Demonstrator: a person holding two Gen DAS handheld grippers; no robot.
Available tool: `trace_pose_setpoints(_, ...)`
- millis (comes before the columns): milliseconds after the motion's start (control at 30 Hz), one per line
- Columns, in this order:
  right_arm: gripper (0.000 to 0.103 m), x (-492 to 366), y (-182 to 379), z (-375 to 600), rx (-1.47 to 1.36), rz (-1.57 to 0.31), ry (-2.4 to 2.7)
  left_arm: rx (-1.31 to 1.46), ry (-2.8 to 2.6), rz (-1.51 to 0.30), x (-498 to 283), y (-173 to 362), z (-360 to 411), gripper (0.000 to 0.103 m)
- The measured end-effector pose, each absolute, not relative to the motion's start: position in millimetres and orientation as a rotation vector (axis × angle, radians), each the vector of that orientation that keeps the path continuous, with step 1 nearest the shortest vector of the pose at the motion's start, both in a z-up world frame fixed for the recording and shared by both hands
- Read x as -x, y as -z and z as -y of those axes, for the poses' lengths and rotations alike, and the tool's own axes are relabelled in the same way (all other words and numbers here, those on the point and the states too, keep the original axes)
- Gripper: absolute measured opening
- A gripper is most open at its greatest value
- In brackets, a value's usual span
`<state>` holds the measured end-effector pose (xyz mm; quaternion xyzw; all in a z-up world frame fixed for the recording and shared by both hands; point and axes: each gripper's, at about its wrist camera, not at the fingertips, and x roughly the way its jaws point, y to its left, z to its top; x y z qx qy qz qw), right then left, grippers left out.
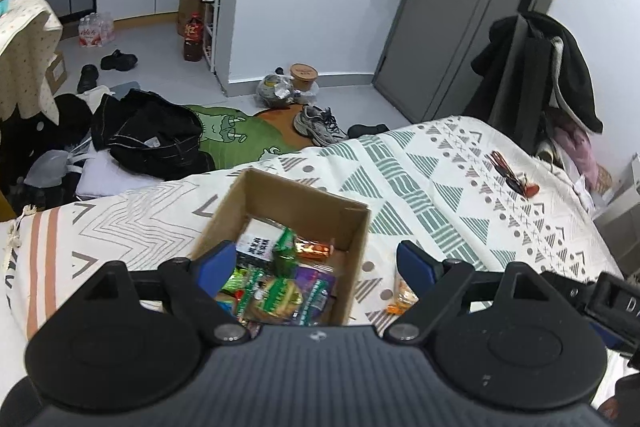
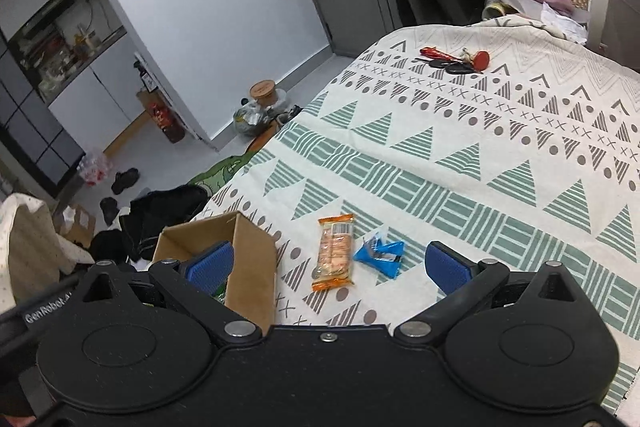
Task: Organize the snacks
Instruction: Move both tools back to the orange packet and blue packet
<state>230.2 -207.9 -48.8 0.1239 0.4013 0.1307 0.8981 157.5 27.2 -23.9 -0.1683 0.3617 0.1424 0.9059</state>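
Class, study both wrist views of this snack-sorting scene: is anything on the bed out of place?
Yes. Two snacks lie loose on the patterned bedspread beside the cardboard box instead of inside it: an orange cracker packet and a blue wrapper. A bunch of keys also sits near the far edge, unrelated to snacks.

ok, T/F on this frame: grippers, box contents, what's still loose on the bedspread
1. Both grippers are open and hold nothing. True: left gripper and right gripper stand wide apart.
2. The brown cardboard box is empty. False: it holds several snack packets.
3. An orange wrapped snack bar lies on the patterned bedspread, outside the box. True.
4. The small blue packet is inside the box. False: it lies on the bedspread beside the orange bar.
5. The bunch of keys with a red tag sits in the box. False: it lies far off on the bedspread.
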Motion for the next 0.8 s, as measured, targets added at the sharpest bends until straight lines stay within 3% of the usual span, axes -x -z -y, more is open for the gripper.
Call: trace_pose_setpoints(800, 0.102, -265.8, 88.5, 283.9, -0.547, -0.945, -0.234, 0.291, -0.228, -0.806, -212.1, 53.3, 48.0, 0.086)
